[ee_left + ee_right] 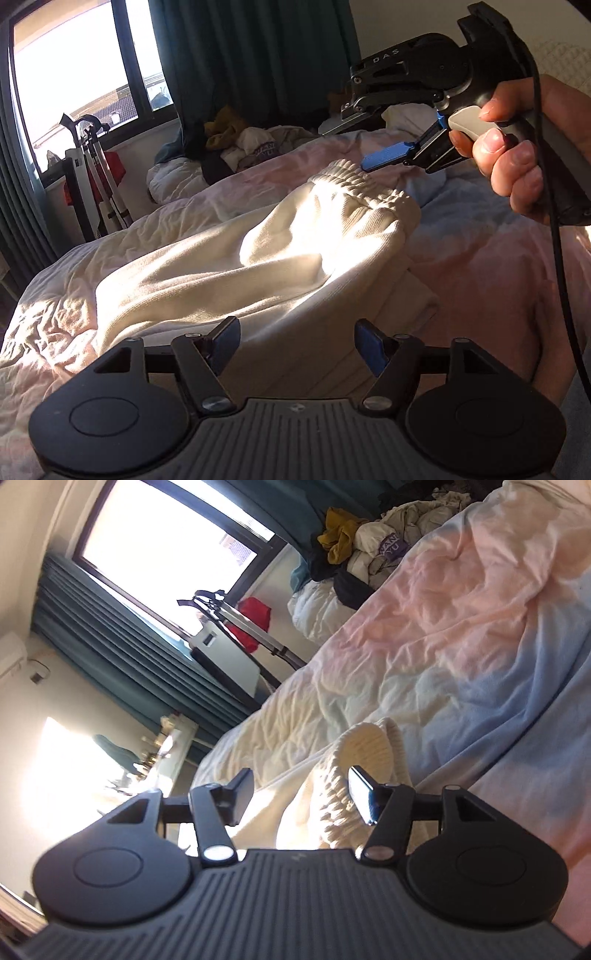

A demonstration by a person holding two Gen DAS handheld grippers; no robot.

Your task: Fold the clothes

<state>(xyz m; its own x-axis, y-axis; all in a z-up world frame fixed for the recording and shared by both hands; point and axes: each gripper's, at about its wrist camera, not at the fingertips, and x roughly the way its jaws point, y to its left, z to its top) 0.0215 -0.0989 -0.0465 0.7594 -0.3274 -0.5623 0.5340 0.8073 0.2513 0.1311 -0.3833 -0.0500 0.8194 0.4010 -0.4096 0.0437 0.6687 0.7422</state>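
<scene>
Now | cream sweatpants [295, 240] just ahead of left hand-held gripper [295, 345] | fingers apart, nothing held

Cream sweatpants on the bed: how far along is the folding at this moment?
Early. The cream ribbed-waistband sweatpants lie rumpled on the pastel duvet, with no neat fold visible. Both grippers are open: the left gripper hovers over the fabric, the right gripper sits at the waistband. A heap of unfolded clothes waits behind.

Sunlit window [74, 66] (teal curtains [255, 55])
</scene>
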